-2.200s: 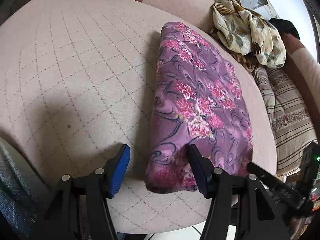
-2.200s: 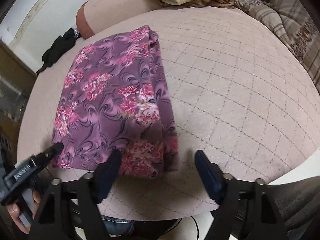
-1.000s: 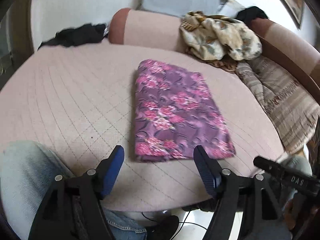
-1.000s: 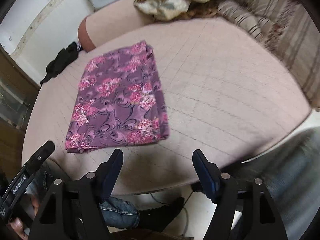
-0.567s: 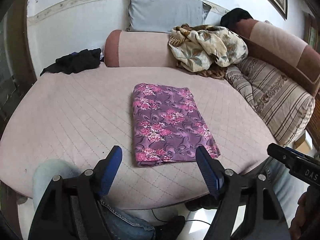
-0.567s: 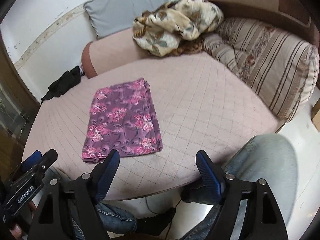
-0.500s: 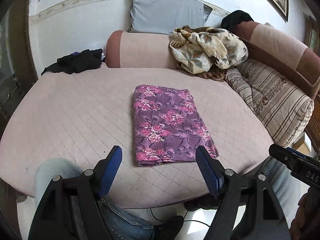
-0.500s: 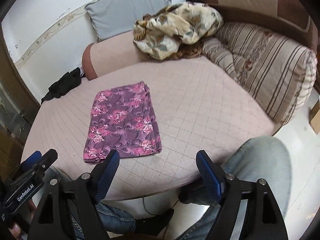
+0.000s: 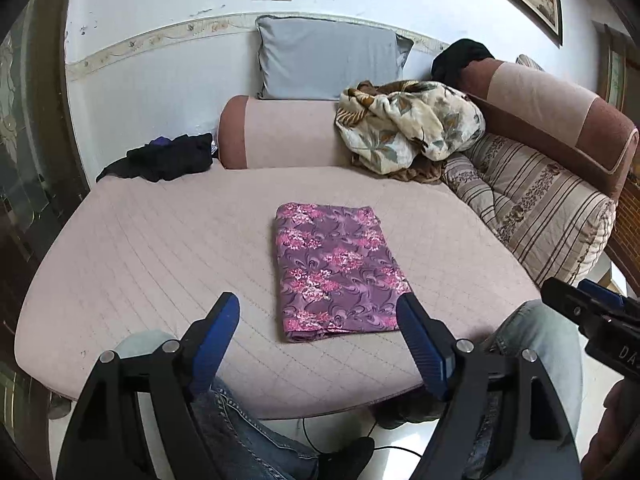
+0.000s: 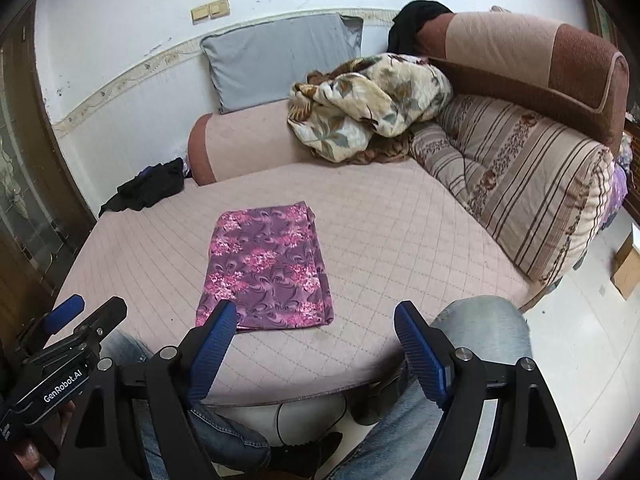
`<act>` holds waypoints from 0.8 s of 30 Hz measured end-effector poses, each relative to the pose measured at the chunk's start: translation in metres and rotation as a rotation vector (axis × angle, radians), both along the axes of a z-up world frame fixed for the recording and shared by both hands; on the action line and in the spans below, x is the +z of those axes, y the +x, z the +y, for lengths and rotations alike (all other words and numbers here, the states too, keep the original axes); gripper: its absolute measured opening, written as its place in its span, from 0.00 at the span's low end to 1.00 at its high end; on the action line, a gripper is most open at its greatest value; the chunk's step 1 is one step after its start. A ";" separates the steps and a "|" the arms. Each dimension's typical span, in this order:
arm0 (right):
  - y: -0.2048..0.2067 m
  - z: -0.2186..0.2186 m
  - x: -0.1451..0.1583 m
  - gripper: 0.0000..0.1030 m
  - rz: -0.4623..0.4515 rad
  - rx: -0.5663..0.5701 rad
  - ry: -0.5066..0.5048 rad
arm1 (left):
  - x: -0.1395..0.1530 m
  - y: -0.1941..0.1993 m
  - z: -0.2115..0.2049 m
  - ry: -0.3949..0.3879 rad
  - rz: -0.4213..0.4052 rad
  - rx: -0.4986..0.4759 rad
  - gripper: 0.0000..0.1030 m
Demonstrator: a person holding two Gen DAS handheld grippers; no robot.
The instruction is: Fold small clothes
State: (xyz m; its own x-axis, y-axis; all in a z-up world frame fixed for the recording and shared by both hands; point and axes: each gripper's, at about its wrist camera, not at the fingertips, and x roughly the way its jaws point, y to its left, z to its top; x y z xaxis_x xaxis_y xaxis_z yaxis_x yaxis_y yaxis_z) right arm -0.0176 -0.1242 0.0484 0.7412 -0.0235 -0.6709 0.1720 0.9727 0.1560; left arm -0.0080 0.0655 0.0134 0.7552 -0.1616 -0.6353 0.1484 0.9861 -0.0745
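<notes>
A purple cloth with pink flowers (image 9: pixel 336 272) lies folded into a flat rectangle on the pink quilted mattress (image 9: pixel 160 248), near its front edge. My left gripper (image 9: pixel 318 308) hangs well above and in front of it, its jaws opening with nothing between them. In the right wrist view the same cloth (image 10: pixel 268 268) lies left of centre, and my right gripper (image 10: pixel 314 312) stands open and empty, high above the mattress edge. Each gripper shows in the other's view: the right gripper (image 9: pixel 592 312) at the right edge, the left gripper (image 10: pixel 68 340) at the lower left.
A pink bolster (image 9: pixel 280 132) and a grey pillow (image 9: pixel 328 64) line the back wall. A crumpled floral blanket (image 9: pixel 408 124) and a striped quilt (image 9: pixel 532 204) fill the right side. Black clothes (image 9: pixel 164 158) lie at the back left. The person's jeans-clad knees (image 10: pixel 480 328) are below.
Both grippers have risen and drawn back from the folded cloth, which now looks smaller and farther off. The cloth has stayed flat in place. More of the room and wall has come into view.
</notes>
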 end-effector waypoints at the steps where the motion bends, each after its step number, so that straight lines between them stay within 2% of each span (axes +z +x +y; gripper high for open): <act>1: -0.001 0.001 0.001 0.83 -0.004 0.000 -0.004 | 0.003 -0.002 0.001 -0.007 -0.005 0.002 0.77; 8: -0.006 0.006 0.009 0.83 -0.017 0.005 -0.013 | 0.013 -0.010 0.010 -0.023 -0.035 0.025 0.81; 15: -0.007 0.014 0.017 0.83 -0.039 0.017 -0.041 | 0.011 -0.011 0.015 -0.023 -0.026 0.037 0.81; 24: -0.013 0.017 0.021 0.83 -0.053 0.007 -0.061 | 0.014 -0.014 0.010 -0.034 -0.030 0.003 0.82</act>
State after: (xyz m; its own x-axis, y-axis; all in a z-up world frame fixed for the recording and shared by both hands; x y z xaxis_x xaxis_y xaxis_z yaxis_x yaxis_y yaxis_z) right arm -0.0304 -0.1076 0.0699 0.7756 -0.0583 -0.6285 0.1587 0.9818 0.1047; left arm -0.0220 0.0753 0.0271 0.7742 -0.1803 -0.6067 0.1476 0.9836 -0.1039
